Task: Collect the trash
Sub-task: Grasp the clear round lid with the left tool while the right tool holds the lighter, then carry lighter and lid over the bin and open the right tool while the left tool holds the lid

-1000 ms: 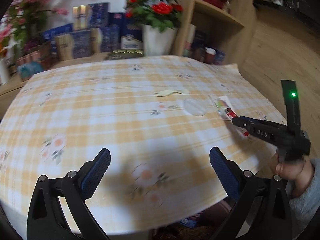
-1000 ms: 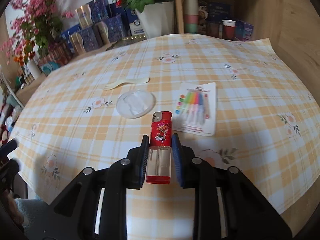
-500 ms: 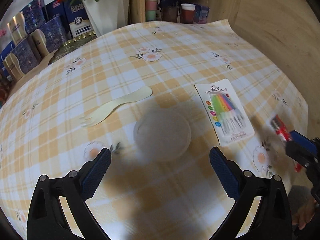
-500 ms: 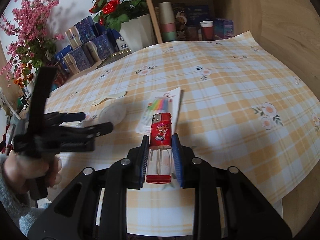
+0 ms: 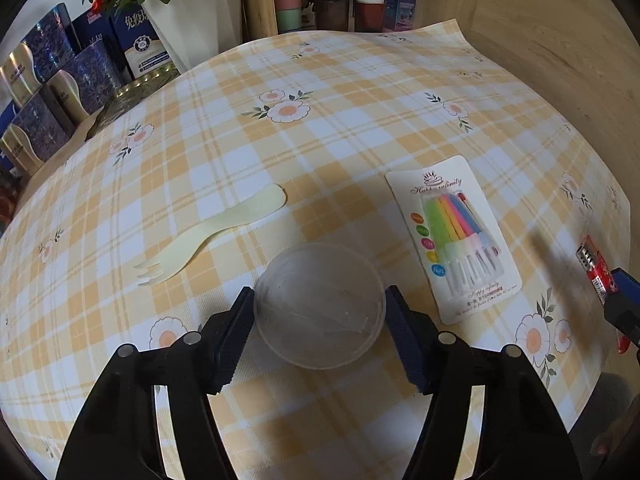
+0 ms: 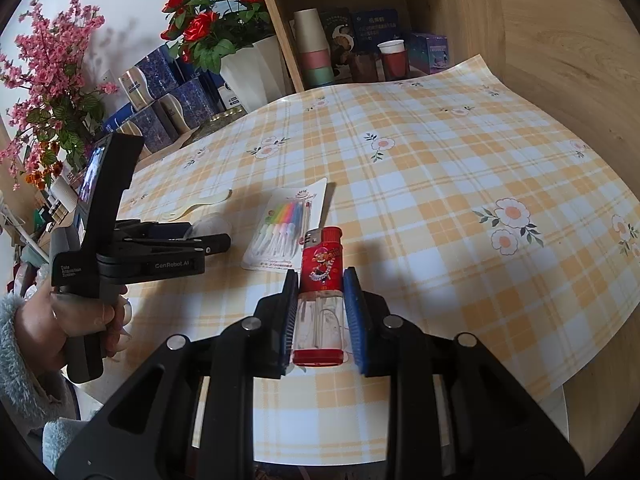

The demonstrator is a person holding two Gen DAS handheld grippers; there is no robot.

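Far left on the checked tablecloth (image 5: 360,92), a pale plastic fork (image 5: 212,236) lies flat. Next along, your left gripper (image 5: 320,322) straddles the clear plastic lid (image 5: 320,304), jaws closing, pads right at its rim on both sides, the lid resting on the cloth. Just right of it sits the candle pack (image 5: 454,236), untouched. Over on the right, your right gripper (image 6: 320,312) is clamped tight on the red lighter (image 6: 320,280), lifted clear above the table's near edge.

A lived-in home room: a desk (image 6: 460,184) under a checked floral cloth, vases of artificial flowers (image 6: 208,24), gift boxes (image 6: 168,92), and a wooden shelf (image 6: 400,12) holding cups.
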